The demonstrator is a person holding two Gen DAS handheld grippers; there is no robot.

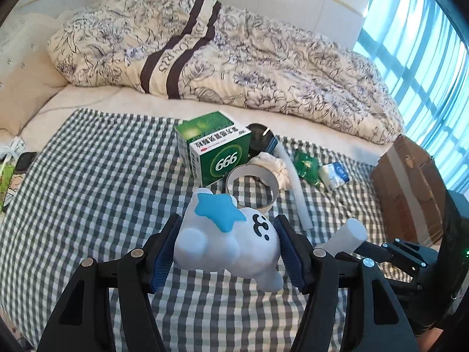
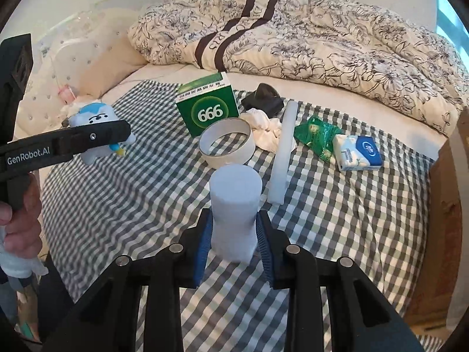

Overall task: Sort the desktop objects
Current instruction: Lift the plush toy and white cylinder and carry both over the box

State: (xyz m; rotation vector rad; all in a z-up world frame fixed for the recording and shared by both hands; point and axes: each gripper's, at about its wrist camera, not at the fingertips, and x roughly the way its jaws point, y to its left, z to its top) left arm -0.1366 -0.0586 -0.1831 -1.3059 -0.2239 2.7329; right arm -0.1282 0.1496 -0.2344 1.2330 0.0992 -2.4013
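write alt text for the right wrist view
The right gripper clamps a pale foam cylinder above a green-and-white checked cloth. Beyond lie a white cardboard tape ring, a green 999 medicine box and a blue-and-white tissue pack.

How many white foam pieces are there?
2: a short foam cylinder held in the right gripper, and a long foam strip lying on the checked cloth beside the tape ring. More could be hidden.

The green box (image 2: 208, 107) shows the number 999 upside down, so it reads "666", and the side of the left gripper (image 2: 96, 136) carries the white words "GenRobot.AI".
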